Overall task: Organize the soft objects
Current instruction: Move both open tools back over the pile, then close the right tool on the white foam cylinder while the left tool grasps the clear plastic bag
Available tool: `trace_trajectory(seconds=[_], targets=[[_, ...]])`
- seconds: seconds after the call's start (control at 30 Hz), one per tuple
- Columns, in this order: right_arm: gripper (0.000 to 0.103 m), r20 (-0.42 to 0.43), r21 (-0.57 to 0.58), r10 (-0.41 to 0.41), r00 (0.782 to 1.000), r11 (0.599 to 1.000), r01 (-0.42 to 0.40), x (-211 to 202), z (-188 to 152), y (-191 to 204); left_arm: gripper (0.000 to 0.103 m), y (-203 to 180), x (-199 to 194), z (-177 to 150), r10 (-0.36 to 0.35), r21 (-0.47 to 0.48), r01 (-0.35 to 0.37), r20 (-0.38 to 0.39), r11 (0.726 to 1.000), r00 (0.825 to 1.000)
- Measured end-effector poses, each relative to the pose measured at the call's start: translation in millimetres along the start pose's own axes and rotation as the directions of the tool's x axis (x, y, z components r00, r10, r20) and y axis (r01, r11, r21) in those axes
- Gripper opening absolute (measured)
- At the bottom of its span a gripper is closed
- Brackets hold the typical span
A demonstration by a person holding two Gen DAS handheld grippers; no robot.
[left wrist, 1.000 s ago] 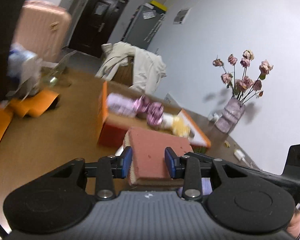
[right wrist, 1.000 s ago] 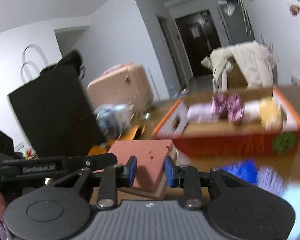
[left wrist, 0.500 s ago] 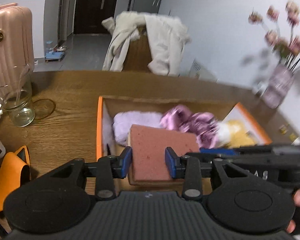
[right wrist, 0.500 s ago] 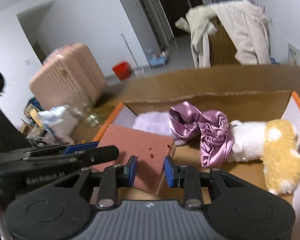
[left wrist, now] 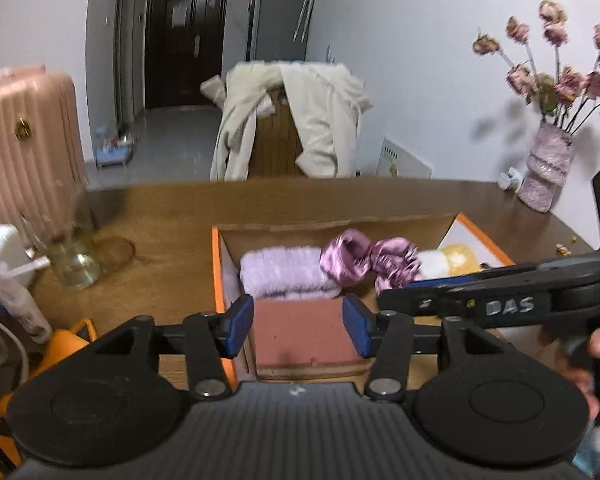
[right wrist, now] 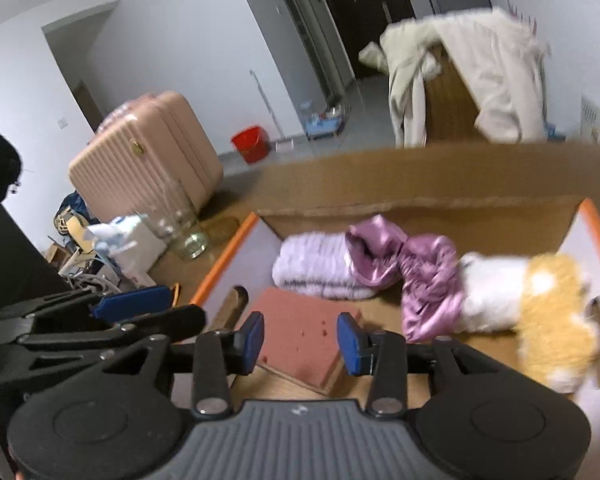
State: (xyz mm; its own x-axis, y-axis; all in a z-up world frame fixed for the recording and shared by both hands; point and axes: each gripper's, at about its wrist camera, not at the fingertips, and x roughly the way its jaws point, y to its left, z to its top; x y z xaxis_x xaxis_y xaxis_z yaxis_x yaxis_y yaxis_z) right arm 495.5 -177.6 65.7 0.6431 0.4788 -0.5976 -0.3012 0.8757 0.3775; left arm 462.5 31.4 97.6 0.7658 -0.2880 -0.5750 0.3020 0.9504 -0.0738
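Both jaws parted around sponge (left wrist: pixel 302 330) inside box (left wrist: pixel 218 276)

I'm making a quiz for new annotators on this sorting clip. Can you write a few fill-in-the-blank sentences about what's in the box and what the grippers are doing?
1. The reddish sponge lies inside the orange cardboard ____.
2. The purple satin scrunchie sits between the lilac fluffy cloth and the white and ____ plush toy.
3. The jaws of the left gripper and the right gripper are both ____.
4. Left of the box, on the wooden table, stands an empty ____.

Missing words: box; yellow; open; glass
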Motion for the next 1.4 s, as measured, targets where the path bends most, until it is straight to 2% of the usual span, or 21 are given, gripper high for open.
trace_trajectory(seconds=[0.13,0.17,0.27,0.37,0.47,0.67,0.8,0.93,1.1,1.23,1.4], targets=[[0.049,0.061,-0.066,-0.052,0.997,0.996,0.056,-51,-1,10,0.055,-5,-39,4,0.002,0.015,-0.003,0.050,1.000,0.999],[0.050,0.073,-0.079,-0.063,0.995,0.994,0.068,-63,-3,13,0.057,-7,-50,4,0.001,0.023,-0.002,0.064,1.000,0.998],[0.054,0.111,-0.120,-0.087,0.990,0.988,0.101,-102,-10,21,0.073,-13,-84,-2,0.008,0.046,-0.013,0.113,0.999,0.994],[0.057,0.140,-0.158,-0.106,0.984,0.979,0.128,-135,-21,31,0.075,-22,-117,-13,0.018,0.074,-0.029,0.149,0.997,0.989],[0.065,0.182,-0.201,-0.112,0.977,0.968,0.149,-171,-38,44,0.081,-30,-152,-29,0.025,0.081,-0.042,0.202,0.996,0.979],[0.067,0.247,-0.215,-0.021,0.969,0.974,0.076,-228,-86,54,0.086,-45,-210,-72,0.021,0.056,-0.037,0.264,0.998,0.964],[0.076,0.293,-0.242,0.018,0.956,0.969,0.056,-253,-128,60,0.092,-64,-235,-111,0.026,0.076,-0.052,0.307,0.996,0.951],[0.076,0.314,-0.246,-0.019,0.949,0.964,0.101,-264,-171,60,0.092,-80,-244,-151,0.018,0.049,-0.034,0.286,0.998,0.958],[0.076,0.324,-0.263,-0.031,0.945,0.957,0.122,-273,-228,57,0.095,-102,-242,-193,-0.013,0.042,0.004,0.222,0.999,0.975],[0.076,0.306,-0.231,-0.052,0.951,0.965,0.127,-273,-263,50,0.095,-118,-227,-213,-0.024,0.056,0.016,0.148,0.998,0.989],[0.076,0.269,-0.164,-0.060,0.961,0.981,0.107,-269,-287,34,0.095,-125,-216,-225,-0.024,0.061,0.017,0.107,0.998,0.994]])
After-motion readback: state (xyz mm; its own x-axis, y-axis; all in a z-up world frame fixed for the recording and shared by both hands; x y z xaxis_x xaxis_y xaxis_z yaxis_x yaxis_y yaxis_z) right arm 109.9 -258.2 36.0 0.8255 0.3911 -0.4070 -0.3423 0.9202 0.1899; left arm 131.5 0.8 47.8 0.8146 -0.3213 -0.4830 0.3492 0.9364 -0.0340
